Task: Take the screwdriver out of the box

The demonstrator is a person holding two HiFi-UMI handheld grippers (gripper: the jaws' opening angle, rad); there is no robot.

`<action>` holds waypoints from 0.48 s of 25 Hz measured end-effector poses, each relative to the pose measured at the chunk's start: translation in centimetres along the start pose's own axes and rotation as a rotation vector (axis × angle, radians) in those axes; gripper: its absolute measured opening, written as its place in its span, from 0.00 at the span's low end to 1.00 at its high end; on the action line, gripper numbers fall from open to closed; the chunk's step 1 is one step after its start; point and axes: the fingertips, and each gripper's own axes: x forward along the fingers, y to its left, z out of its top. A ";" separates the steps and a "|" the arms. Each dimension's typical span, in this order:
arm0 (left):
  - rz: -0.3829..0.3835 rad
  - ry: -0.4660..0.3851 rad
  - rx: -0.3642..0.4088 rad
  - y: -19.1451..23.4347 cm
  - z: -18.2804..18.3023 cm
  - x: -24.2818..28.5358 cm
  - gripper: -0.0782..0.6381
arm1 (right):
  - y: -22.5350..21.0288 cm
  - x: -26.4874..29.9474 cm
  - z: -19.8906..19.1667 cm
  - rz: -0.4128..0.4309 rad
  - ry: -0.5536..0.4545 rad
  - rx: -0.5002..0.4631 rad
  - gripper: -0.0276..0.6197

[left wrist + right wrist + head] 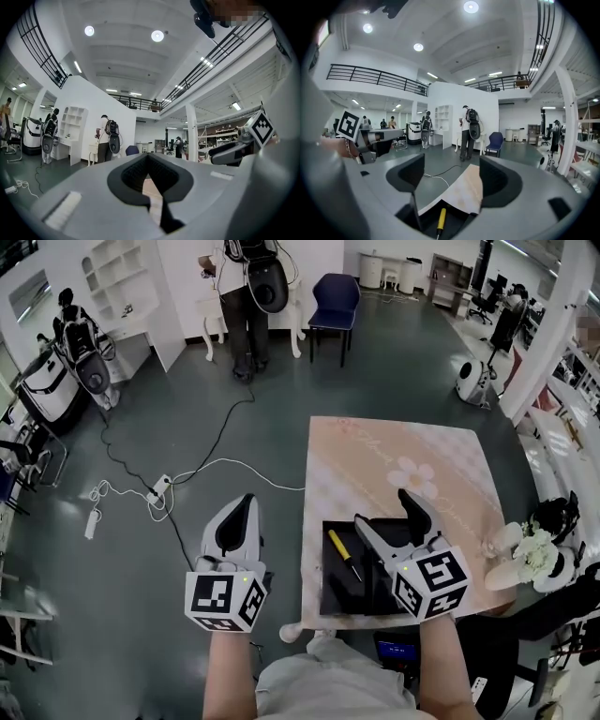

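- Left gripper: hovering just off the left edge of the surface, pointing level. Its jaws are pressing together on nothing. The marker cube is showing black-and-white squares and no lettering.
- Right gripper: hanging over the black box, tilting slightly down. It is released, with the jaws standing wide apart and nothing between the pads. Its own cube is carrying the same kind of pattern.
- Screwdriver: lying inside the box, in its left part and below the open right jaws. The yellow handle is pointing away and the dark shaft is pointing toward the person. Nothing is touching it.
- The surface is wearing a pale pink cloth with a flower print. Its faint script is too small to read.
- White flowers: sitting at the right edge.
- Floor beyond: a white power strip and a black cable are trailing across it.
- Far end: a blue chair is standing beside a person wearing a backpack.
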 end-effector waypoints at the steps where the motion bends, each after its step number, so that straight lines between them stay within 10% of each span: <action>1: -0.002 0.002 -0.001 0.0 -0.1 0.1 0.12 | -0.1 0.1 -0.1 -0.001 0.002 0.003 0.58; 12: -0.055 0.004 -0.016 1.0 0.1 1.2 0.12 | 0.4 0.4 -1.0 -0.026 0.063 0.053 0.60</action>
